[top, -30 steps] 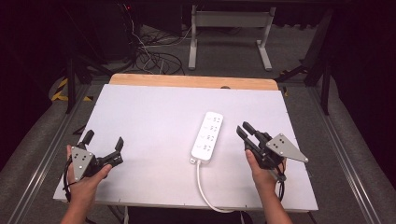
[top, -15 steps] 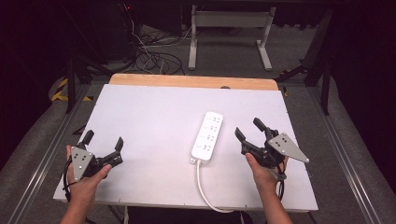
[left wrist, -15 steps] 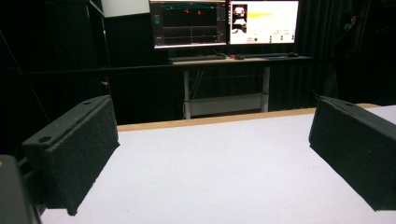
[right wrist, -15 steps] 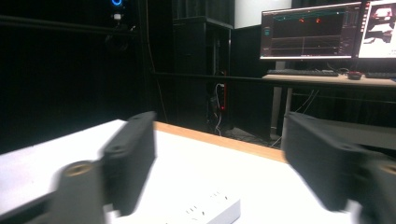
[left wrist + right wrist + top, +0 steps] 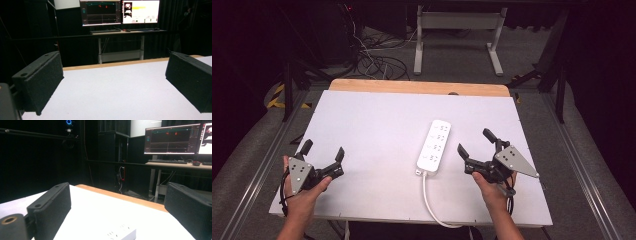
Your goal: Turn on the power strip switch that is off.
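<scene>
**Both claws spread, power strip on the bench**

The white power strip (image 5: 434, 145) lies flat on the white bench (image 5: 377, 125), right of centre, with its long axis running away from the person. Its white cord (image 5: 428, 200) leaves the near end and runs to the near edge of the bench.

The right claw (image 5: 473, 143) is held just right of the power strip, near its near end but apart from it. Its jaws have just been opening and now stand spread wide, with nothing between them. In the right gripper view, the corner of the power strip (image 5: 122, 233) lies on the bench below and between the two jaws, untouched.

The left claw (image 5: 323, 149) is held at the near left corner of the bench, well apart from the power strip. Its jaws stand spread with bare bench between them, as the left gripper view confirms.

Monitors (image 5: 120, 11) stand on a desk beyond the bench.
</scene>
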A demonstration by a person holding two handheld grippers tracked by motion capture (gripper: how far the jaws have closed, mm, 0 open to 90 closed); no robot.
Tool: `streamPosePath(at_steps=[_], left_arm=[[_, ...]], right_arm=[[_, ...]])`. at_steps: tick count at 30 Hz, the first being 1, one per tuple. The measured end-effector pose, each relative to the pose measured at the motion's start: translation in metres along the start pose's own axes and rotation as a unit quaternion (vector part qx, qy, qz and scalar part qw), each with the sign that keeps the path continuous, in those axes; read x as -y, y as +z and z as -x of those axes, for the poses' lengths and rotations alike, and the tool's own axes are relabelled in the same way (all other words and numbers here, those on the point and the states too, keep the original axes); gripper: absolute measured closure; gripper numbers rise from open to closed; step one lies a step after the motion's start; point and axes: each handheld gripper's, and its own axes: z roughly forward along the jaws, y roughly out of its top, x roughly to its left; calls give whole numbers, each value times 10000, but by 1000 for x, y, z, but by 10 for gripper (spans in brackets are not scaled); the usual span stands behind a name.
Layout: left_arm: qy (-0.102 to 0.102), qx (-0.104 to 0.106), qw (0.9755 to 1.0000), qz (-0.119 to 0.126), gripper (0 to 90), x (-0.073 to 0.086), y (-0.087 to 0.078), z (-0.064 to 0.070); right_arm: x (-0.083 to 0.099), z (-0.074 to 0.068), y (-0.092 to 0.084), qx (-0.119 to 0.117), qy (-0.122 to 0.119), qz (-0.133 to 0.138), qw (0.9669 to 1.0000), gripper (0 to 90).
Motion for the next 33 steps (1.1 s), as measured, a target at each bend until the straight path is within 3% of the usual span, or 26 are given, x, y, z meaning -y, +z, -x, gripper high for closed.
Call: streamPosePath(at_steps=[11, 15, 33], left_arm=[[-8, -27, 10000, -9, 16, 1, 0, -1], [-3, -23, 10000, -7, 16, 1, 0, -1], [19, -17, 10000, -15, 15, 1, 1, 0]], right_arm=[[4, 5, 1, 205, 43, -49, 9998, 38], [6, 3, 1, 114, 16, -88, 9999, 37], [8, 1, 2, 104, -25, -78, 9999, 39]])
